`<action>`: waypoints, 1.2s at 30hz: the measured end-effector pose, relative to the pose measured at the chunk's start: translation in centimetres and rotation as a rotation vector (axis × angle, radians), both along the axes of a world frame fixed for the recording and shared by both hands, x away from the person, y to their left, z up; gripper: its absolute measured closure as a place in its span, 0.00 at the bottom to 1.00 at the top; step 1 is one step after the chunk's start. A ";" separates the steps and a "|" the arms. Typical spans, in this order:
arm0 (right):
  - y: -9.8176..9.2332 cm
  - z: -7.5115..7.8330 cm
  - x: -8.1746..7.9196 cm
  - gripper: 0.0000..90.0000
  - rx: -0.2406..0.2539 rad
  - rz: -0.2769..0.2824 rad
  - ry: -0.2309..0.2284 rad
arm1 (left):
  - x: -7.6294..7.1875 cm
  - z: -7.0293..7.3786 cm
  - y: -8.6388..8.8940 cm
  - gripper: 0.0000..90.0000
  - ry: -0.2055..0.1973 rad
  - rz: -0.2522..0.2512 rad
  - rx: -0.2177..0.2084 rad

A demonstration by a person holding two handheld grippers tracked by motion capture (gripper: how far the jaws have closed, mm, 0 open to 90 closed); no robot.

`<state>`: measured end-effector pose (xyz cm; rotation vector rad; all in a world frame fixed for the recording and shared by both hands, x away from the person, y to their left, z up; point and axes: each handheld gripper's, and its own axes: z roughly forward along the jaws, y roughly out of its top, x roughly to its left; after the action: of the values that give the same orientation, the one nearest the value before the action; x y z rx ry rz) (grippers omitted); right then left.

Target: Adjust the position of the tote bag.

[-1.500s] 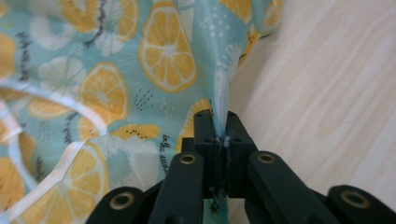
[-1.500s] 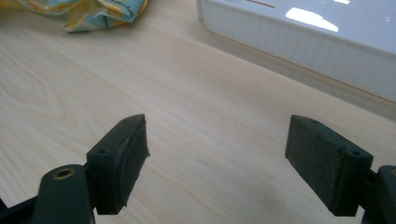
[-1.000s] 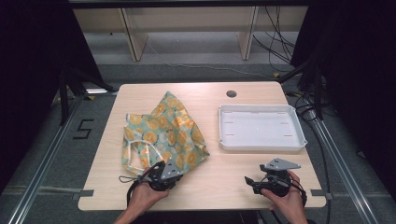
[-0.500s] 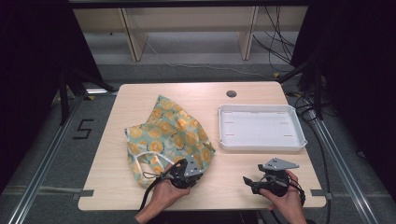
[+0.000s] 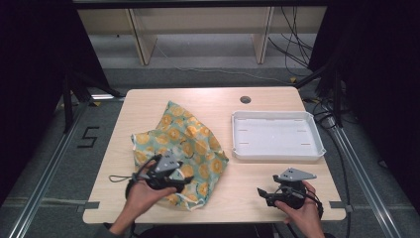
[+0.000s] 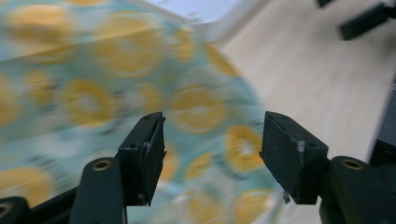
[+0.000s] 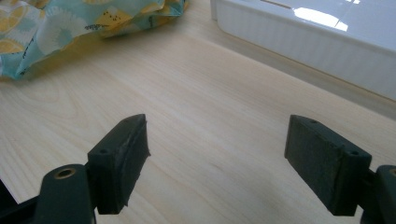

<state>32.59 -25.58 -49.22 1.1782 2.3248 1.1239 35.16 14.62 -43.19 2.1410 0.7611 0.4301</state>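
Left claw: the left gripper (image 5: 184,179) hangs over the near part of the cloth, close to the front edge of the desk. Its jaws have just been opening and now stand apart. Nothing is between them; the cloth shows below them.

Cloth: the soft blue-green cloth with orange fruit slices printed on it (image 5: 185,144) lies on the left half of the light wooden desk (image 5: 247,173). It reaches from the middle of the desk down near the front edge. It is folded over and bumpy, not flat. Its near edge looks doubled, with a white hem showing.

Tray: the white plastic tray with low walls (image 5: 277,153) sits on the right half of the desk, just beside the cloth but not touching it.

Right claw: the right gripper (image 5: 265,194) rests near the front right corner of the desk. Its jaws are wide apart, with bare wood between them.

What could go wrong: the fold may flop open again, because the cloth is soft and puffy and nothing presses on it now.

Another risk: if the left claw dips back down, it may grab two layers at once and drag the whole cloth out of shape.

Also: a hard pull could slide the cloth over the front edge.
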 end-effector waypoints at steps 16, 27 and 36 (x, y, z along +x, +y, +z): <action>0.2 -0.2 -0.1 0.25 -0.001 -0.007 0.013 | 7.8 0.5 12.6 0.33 -0.010 0.493 0.016; 0.3 -0.2 -0.2 0.25 0.014 -0.011 0.045 | 12.6 -2.8 14.5 0.29 0.216 0.473 -0.143; 0.4 -0.3 0.0 0.25 0.004 0.006 0.021 | 12.7 -5.4 14.0 0.96 0.180 0.394 -0.175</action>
<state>32.58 -25.23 -49.54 1.1918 2.3442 1.1240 47.85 28.60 -48.64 1.8823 1.2848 0.3594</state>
